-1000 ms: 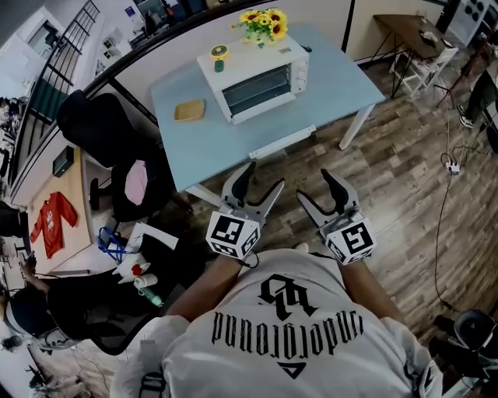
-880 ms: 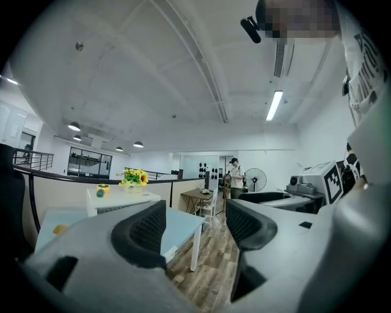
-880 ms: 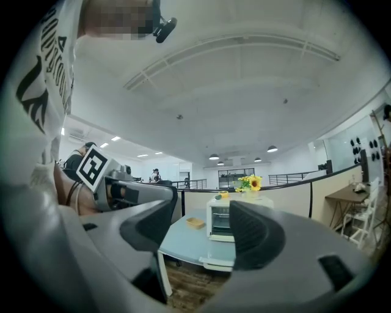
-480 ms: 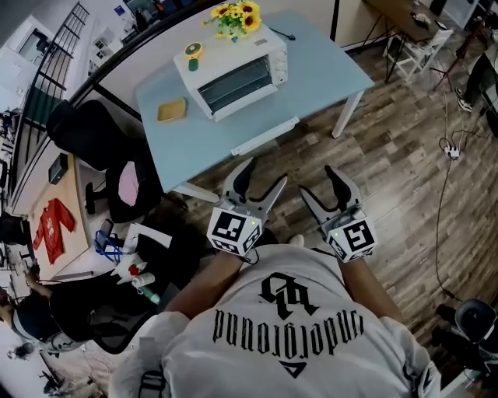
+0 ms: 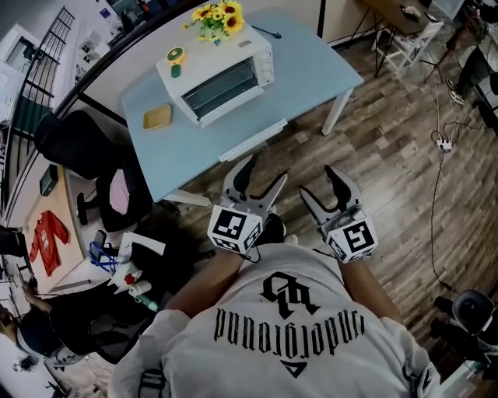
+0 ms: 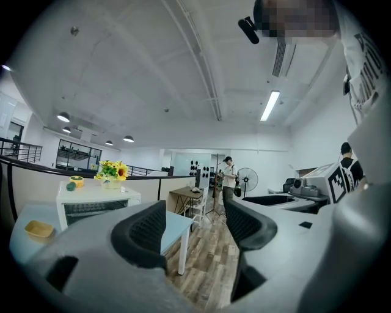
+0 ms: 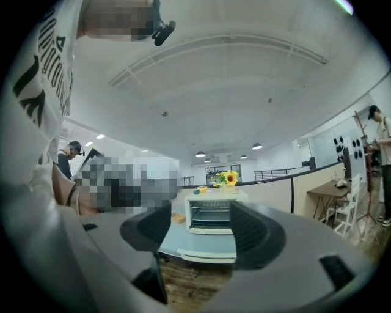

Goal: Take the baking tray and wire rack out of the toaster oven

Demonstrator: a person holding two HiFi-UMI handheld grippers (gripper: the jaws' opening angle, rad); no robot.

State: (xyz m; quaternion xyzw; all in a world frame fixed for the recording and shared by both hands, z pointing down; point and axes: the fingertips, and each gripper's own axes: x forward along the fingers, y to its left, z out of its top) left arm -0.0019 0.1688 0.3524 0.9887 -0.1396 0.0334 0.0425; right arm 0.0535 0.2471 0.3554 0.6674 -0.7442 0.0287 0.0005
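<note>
One blue table (image 5: pixel 311 70) stands across the wood floor (image 5: pixel 389 171) from you. By my reading you are on the approach, with nothing taken out yet. On the table's far left part sits the white toaster oven (image 5: pixel 218 74), its glass door facing you and shut as far as I can see. The baking tray and wire rack should be inside it. The right gripper view shows bars behind the glass, but I cannot tell tray from rack there.

Your left gripper (image 5: pixel 262 175) and right gripper (image 5: pixel 320 186) sit side by side in front of your chest. Both point level toward the table, jaws spread wide with nothing between them. The oven is well apart from both, beyond the table's near edge and off to the left of your left gripper. In the right gripper view it shows framed between the jaws.

Next you likely need to close in on the table and open the oven door before anything can come out.

Smaller things to steer clear of are the sunflowers (image 5: pixel 212 15) behind the oven, a round yellow-green item (image 5: pixel 175 57) on its roof, and a yellow dish (image 5: pixel 157 116) near its left side.
</note>
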